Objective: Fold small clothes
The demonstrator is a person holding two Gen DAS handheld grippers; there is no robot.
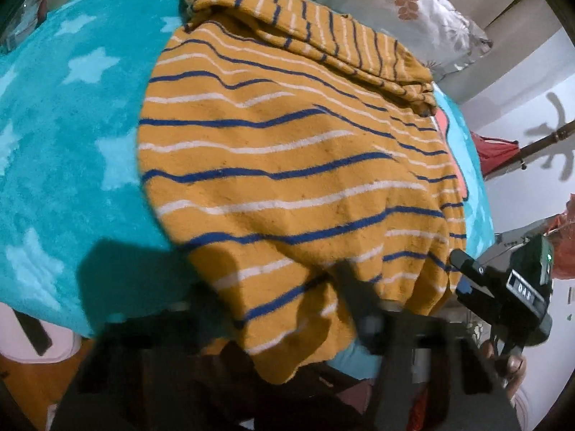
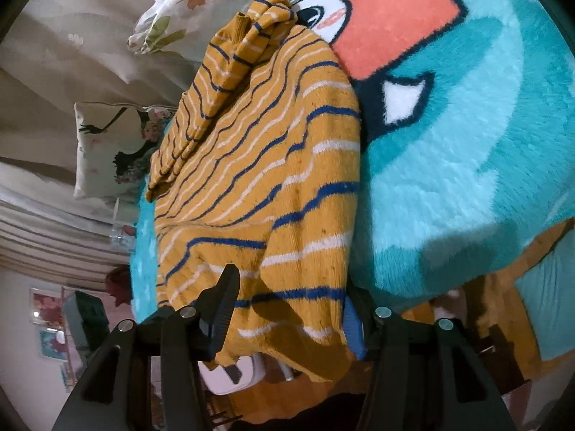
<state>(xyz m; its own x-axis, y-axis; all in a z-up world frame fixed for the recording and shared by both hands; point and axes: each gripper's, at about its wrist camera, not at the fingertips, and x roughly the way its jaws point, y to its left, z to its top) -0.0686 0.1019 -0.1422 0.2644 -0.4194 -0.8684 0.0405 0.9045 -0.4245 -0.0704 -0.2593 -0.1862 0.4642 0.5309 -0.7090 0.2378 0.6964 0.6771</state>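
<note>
Mustard striped sweater (image 1: 287, 165) lay on teal blanket (image 1: 64, 136). Left tongs (image 1: 287, 309), blurred, grip unclear; right tongs (image 2: 284, 309) clamped the sweater's hem.

a mustard striped sweater (image 1: 287, 165) fills mid-frame on a teal star blanket (image 1: 72, 115); right tool (image 1: 463, 276) at its lower-right hem.
</note>
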